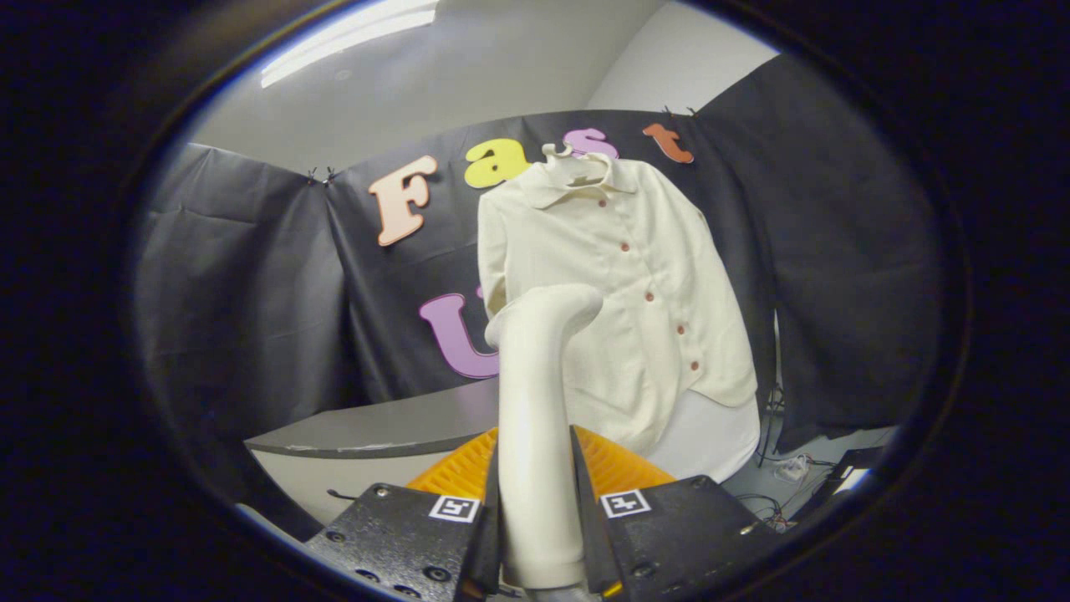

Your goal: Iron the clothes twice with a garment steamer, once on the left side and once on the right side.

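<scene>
Garment steamer [535, 401] stands upright between the jaws, pinched on both sides by the gripper [535, 535], head angled towards the cream shirt [619, 293] hanging beyond on a hanger [577, 167]. Grey surface [376, 431] lies below.

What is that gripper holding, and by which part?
The gripper is shut on the garment steamer, both fingers pressing its upright handle, low down, below the bent head.

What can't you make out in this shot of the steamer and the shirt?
- Steamer head: in the gripper view it faces away toward the shirt, so its steam plate is hidden.
- Gap between head and shirt: cannot tell whether they touch.
- Shirt's lower left front: covered by the steamer.
- Orange basket: mostly behind the gripper, whose fingers clamp the steamer's handle.
- Cables on the floor: too small to trace.
</scene>
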`<control>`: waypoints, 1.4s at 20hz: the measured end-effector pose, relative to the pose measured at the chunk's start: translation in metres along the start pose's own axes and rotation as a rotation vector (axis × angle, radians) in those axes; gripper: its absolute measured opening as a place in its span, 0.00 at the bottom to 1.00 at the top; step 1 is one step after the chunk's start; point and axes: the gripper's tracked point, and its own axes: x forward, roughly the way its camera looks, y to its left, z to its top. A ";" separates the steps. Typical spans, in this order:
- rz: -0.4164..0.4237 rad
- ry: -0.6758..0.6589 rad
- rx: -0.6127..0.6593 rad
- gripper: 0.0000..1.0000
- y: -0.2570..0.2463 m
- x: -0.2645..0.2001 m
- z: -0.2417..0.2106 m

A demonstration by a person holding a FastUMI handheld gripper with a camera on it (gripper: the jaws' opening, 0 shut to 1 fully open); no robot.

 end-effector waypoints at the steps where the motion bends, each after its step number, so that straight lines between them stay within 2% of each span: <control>1: 0.012 -0.003 -0.012 0.38 0.013 -0.003 0.002; 6: 0.042 -0.033 -0.118 0.38 0.071 -0.019 0.010; 16: 0.152 -0.076 -0.161 0.38 0.170 -0.046 0.024; 19: 0.163 -0.125 -0.166 0.38 0.185 -0.050 0.038; 28: 0.169 -0.099 -0.185 0.38 0.192 -0.048 0.032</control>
